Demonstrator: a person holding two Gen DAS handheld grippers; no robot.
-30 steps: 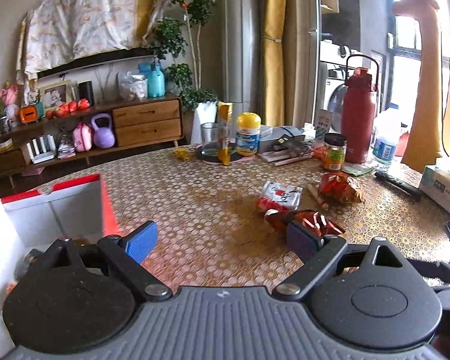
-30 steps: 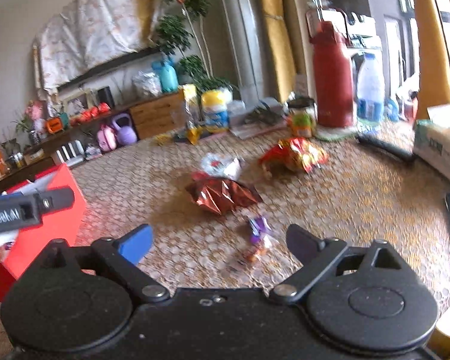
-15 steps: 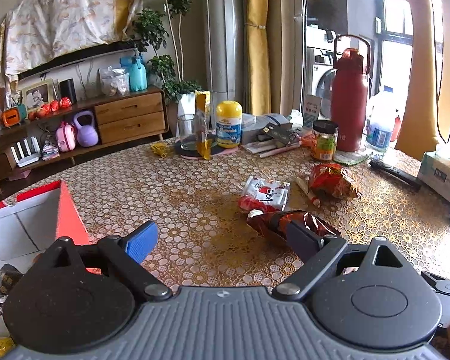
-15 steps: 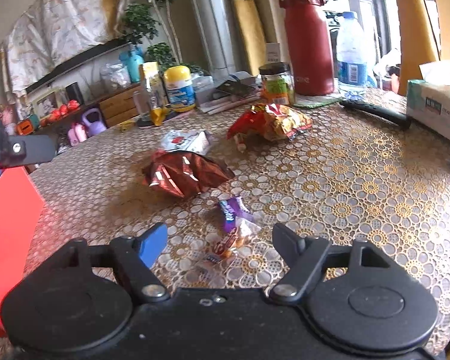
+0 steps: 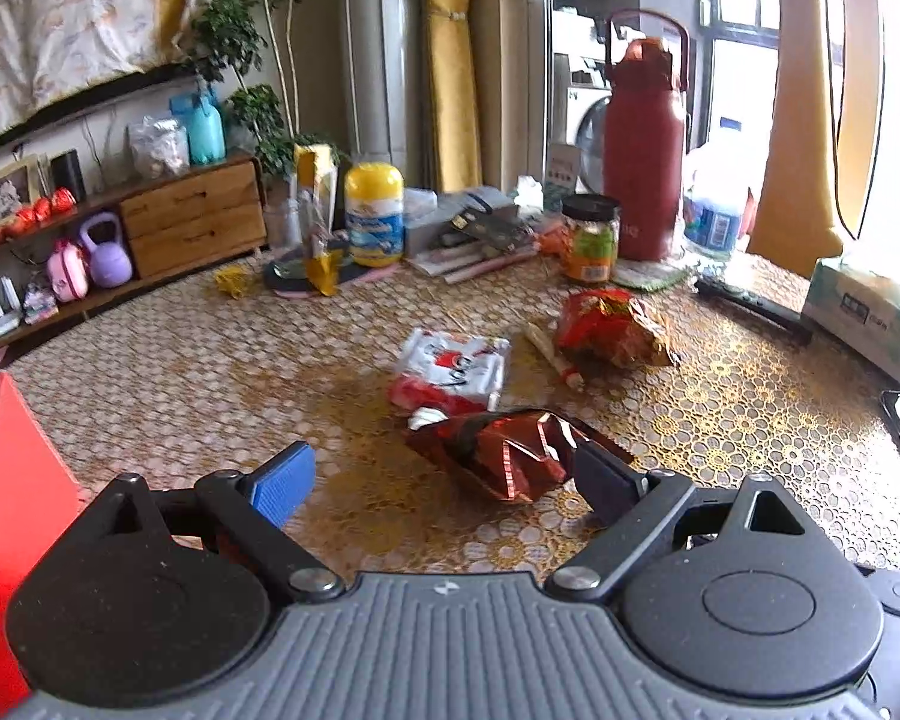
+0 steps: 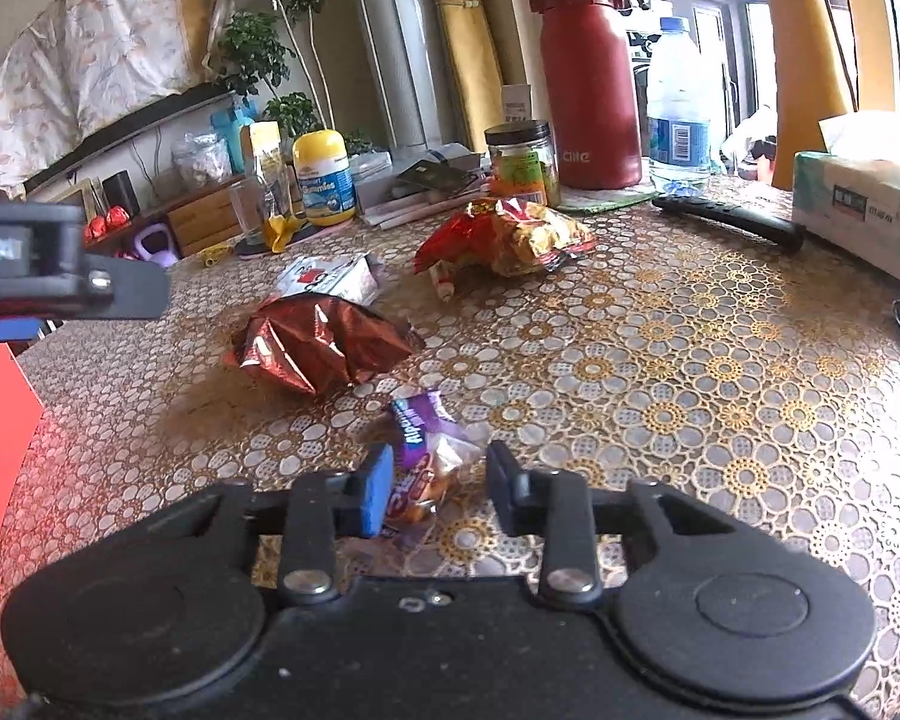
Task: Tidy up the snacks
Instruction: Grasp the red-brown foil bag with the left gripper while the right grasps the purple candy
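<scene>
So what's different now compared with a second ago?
The right gripper came down over the small purple candy packet, and its jaws are closing with the packet between them. The left gripper, open and empty, moved in toward the dark red foil bag. The other snacks lie where they were.

Daylight enters from the window (image 5: 744,60) on my right, where the panes are blown out to white. The patterned table (image 5: 750,396) is evenly lit, with soft shadows under the packets. My left view is smeared by motion blur, worst along the red box (image 5: 12,480) edge. My right view is sharper. Both bend strongly at the borders, with dark corners.
</scene>
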